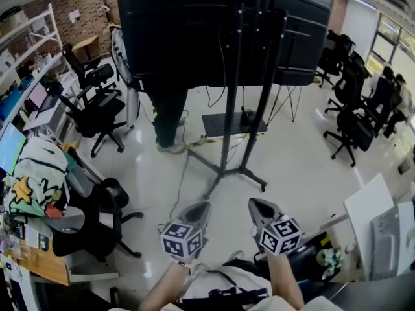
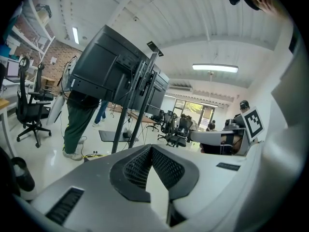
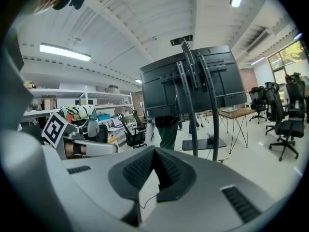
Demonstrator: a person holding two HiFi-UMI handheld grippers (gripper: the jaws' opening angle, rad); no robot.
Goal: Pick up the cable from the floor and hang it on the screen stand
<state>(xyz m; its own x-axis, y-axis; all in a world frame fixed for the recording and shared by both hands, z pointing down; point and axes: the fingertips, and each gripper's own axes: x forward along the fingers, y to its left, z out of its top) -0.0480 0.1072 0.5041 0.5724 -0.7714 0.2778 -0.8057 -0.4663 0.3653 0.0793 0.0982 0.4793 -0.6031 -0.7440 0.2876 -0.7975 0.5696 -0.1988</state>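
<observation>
Head view, six o'clock: the left claw and the right claw sit side by side, jaws closed, nothing between them. A thin cable lies on the floor, running from just beside the left claw toward twelve o'clock, up to the screen stand. Farther off, a person's legs stand behind the screen.
</observation>
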